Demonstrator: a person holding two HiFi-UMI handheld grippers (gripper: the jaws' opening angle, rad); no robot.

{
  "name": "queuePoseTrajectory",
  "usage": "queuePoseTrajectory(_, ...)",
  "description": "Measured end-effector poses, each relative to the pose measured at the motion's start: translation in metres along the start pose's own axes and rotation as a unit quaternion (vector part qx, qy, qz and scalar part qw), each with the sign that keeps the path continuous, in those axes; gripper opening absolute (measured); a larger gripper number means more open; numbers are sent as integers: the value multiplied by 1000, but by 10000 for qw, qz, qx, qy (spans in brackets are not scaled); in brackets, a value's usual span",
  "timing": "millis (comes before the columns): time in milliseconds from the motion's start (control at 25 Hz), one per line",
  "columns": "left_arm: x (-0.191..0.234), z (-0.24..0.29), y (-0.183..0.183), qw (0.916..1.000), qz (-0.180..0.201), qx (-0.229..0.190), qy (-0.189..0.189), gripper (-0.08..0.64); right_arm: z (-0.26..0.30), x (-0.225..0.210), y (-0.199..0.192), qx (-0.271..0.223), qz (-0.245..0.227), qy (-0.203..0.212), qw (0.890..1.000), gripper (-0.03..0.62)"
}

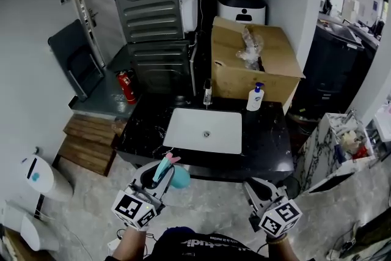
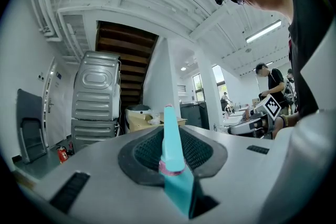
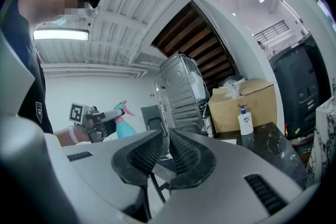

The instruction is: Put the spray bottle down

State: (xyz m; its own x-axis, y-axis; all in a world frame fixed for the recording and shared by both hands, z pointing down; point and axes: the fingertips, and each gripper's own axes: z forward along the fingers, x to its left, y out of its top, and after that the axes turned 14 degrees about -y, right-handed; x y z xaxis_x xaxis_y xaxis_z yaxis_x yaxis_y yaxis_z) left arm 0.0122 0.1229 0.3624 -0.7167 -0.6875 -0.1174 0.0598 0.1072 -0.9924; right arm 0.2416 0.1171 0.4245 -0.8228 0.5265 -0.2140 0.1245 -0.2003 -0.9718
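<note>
The spray bottle (image 1: 173,174) is teal with a pink-tipped trigger head. My left gripper (image 1: 160,175) is shut on it, holding it in the air just before the front edge of the black counter (image 1: 269,143). In the left gripper view the bottle's neck (image 2: 172,149) stands up between the pads. The right gripper view shows the bottle (image 3: 124,123) from the side, with the left gripper (image 3: 107,117) closed round it. My right gripper (image 1: 256,187) hangs at the lower right with nothing in it. Its pads (image 3: 181,150) stand almost together.
A white sink (image 1: 204,130) is set into the counter, with a faucet (image 1: 208,93) behind it and a soap pump bottle (image 1: 255,98) at the back right. A cardboard box (image 1: 256,64) and stacked grey machines (image 1: 149,9) stand behind. A fire extinguisher (image 1: 127,87) stands at left.
</note>
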Motion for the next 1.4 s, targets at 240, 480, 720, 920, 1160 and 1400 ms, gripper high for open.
queuePoseTrajectory(240,6,9,8,9998,148,-4,119,95,3,-15,-4,20,98,47,9999,57)
queuePoseTrajectory(480,26,13,1,9996,100,46,267,95,22,-18,-5,102,105,143,9998,57)
queuePoseTrajectory(720,71,20,-21,9991,-42,59,415,95,64,-25,-11,293,37,124,9995,57)
queuePoseTrajectory(920,127,33,-36,9992,-7,63,399,95,117,-25,-11,403,-178,5,9990,57)
queuePoseTrajectory(1160,215,42,-50,9996,83,72,254,95,213,-12,16,277,-398,-148,9987,57)
queuePoseTrajectory(1400,303,51,-64,9989,278,381,82,95,310,22,35,127,-702,-176,9973,57)
